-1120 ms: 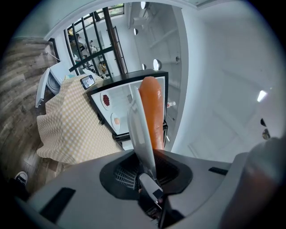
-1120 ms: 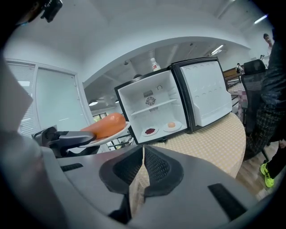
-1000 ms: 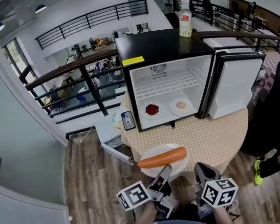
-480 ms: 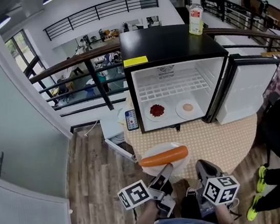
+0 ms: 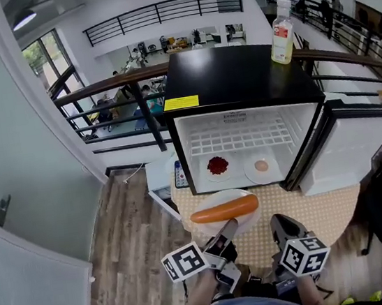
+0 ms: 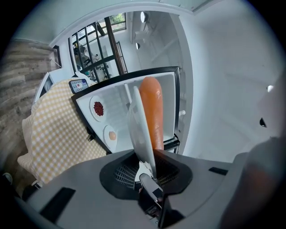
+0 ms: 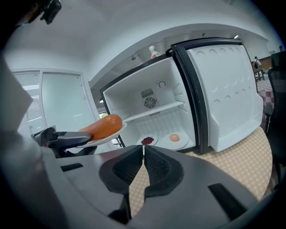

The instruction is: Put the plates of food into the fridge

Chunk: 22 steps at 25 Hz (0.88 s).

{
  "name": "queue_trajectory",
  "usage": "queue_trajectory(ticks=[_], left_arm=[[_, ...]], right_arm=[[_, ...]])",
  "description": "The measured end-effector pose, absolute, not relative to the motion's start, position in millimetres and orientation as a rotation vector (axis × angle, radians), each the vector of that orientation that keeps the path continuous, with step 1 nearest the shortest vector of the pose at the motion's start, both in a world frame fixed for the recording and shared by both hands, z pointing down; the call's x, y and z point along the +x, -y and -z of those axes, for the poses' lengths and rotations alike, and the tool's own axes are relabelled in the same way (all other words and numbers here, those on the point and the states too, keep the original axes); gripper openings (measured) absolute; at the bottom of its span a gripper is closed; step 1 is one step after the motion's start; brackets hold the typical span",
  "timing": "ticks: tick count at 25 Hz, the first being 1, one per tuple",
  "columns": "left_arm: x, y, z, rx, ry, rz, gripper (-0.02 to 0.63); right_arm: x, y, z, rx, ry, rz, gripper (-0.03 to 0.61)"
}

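Observation:
My left gripper is shut on the near rim of a white plate that carries a long orange carrot. It holds the plate in the air over the table's front edge, short of the open mini fridge. In the left gripper view the plate stands edge-on between the jaws with the carrot behind it. On the fridge floor sit a plate of red food and a plate with a pale round item. My right gripper is shut and empty, to the right of the plate.
The fridge door hangs open at the right. A bottle stands on the fridge top. A phone lies on the checked tablecloth left of the fridge. A railing runs behind. Wooden floor lies to the left.
The view has drawn nearer to the fridge and shifted. The left gripper keeps the carrot plate raised and level. Both grippers hold their places relative to each other.

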State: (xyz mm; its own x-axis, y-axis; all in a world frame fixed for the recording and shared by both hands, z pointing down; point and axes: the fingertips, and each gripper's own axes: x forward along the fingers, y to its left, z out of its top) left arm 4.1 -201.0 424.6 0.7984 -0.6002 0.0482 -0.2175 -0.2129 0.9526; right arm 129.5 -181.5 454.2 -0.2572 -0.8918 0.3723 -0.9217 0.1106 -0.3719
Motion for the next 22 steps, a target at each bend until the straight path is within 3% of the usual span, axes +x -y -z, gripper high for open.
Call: queue_trajectory(ticks=[22], left_arm=[[75.5, 256.4, -408.1, 1.824, 0.724, 0.412, 0.089]], right_arm=[[182.7, 223.3, -468.4, 1.72, 2.388, -0.92, 0.026]])
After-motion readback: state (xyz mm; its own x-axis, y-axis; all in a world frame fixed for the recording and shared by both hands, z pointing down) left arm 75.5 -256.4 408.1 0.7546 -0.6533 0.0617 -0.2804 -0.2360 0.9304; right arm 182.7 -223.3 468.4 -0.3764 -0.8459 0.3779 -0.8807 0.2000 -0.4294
